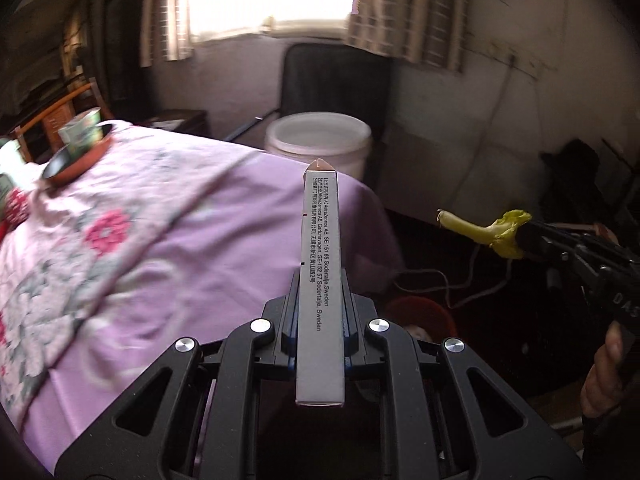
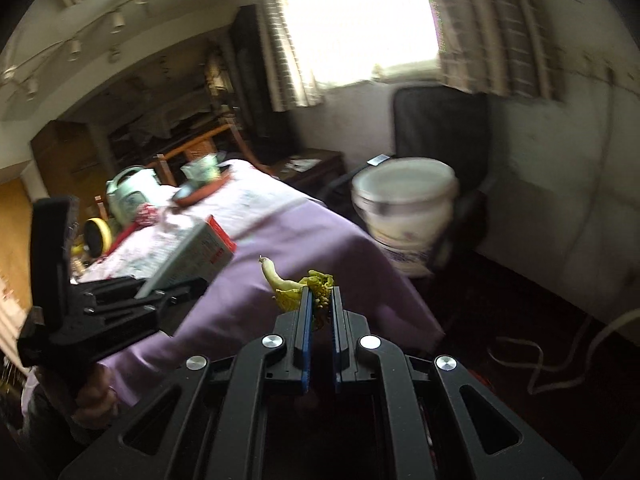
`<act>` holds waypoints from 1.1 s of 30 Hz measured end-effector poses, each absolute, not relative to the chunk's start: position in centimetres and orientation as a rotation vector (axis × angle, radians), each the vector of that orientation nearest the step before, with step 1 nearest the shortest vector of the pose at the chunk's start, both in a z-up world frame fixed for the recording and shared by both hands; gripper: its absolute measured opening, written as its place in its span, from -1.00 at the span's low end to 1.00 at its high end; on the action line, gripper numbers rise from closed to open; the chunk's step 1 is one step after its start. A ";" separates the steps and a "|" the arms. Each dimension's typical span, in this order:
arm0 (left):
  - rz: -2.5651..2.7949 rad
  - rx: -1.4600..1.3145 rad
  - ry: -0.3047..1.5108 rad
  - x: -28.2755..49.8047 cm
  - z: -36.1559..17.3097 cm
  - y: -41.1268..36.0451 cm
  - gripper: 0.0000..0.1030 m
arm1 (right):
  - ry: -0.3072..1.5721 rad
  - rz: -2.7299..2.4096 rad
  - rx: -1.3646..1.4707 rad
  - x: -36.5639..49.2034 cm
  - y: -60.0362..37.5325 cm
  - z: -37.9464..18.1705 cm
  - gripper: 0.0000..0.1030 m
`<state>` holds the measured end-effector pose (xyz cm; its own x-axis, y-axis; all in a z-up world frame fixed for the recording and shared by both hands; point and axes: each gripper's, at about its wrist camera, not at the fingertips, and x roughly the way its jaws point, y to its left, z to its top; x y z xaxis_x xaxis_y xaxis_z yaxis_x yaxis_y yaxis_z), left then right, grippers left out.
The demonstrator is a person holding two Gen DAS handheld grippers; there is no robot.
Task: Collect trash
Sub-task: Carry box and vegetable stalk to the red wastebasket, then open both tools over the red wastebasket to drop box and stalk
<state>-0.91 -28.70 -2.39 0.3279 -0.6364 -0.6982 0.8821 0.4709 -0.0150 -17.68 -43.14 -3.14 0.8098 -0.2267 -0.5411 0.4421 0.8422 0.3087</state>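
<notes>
A: Largest first. Table (image 1: 168, 240), lilac flowered cloth, far corner toward window. On far-left edge: brown dish (image 1: 80, 160) with green carton (image 1: 82, 132).

B: Next?

A: White bucket (image 1: 318, 142), on floor just past table's far corner, mouth open, upright. Likely the bin, though unconfirmed. Red pail (image 1: 420, 312) low beside table's near corner, partly hidden.

B: Grippers?

A: Left gripper (image 1: 320, 320): clamped on box (image 1: 322, 280), grey, long, held narrow edge up, jutting well past fingertips. Right gripper (image 2: 320, 308): pinched on peel (image 2: 304, 288), yellow-green, limp, stem end hanging out to the left.

B: Step in hand?

A: Carrying both pieces off table toward bucket, by the look of it. Heavy blur in both views.

B: Doing it well?

A: Keep both grips firm until directly over bucket mouth. Mind box's overhang near rim and table corner. Release peel low, since only a small fold is pinched. Drop one at a time, so grippers stay apart.
</notes>
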 end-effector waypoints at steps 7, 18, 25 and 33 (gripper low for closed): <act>-1.118 0.517 0.777 -4.9 -6.7 -34.5 -0.68 | 0.630 -0.502 0.581 -22.0 -48.8 -10.9 -0.83; -1.164 0.669 0.912 -7.2 -14.1 -39.9 -0.67 | 0.923 -0.562 0.814 -20.5 -54.9 -28.8 -0.64; -1.168 0.732 0.965 -7.5 -17.1 -42.5 -0.67 | 0.891 -0.593 0.868 -22.0 -56.3 -29.4 -0.45; -1.210 0.809 1.002 -8.9 -19.7 -47.7 -0.65 | 0.768 -0.688 0.860 -25.5 -58.5 -25.9 -0.28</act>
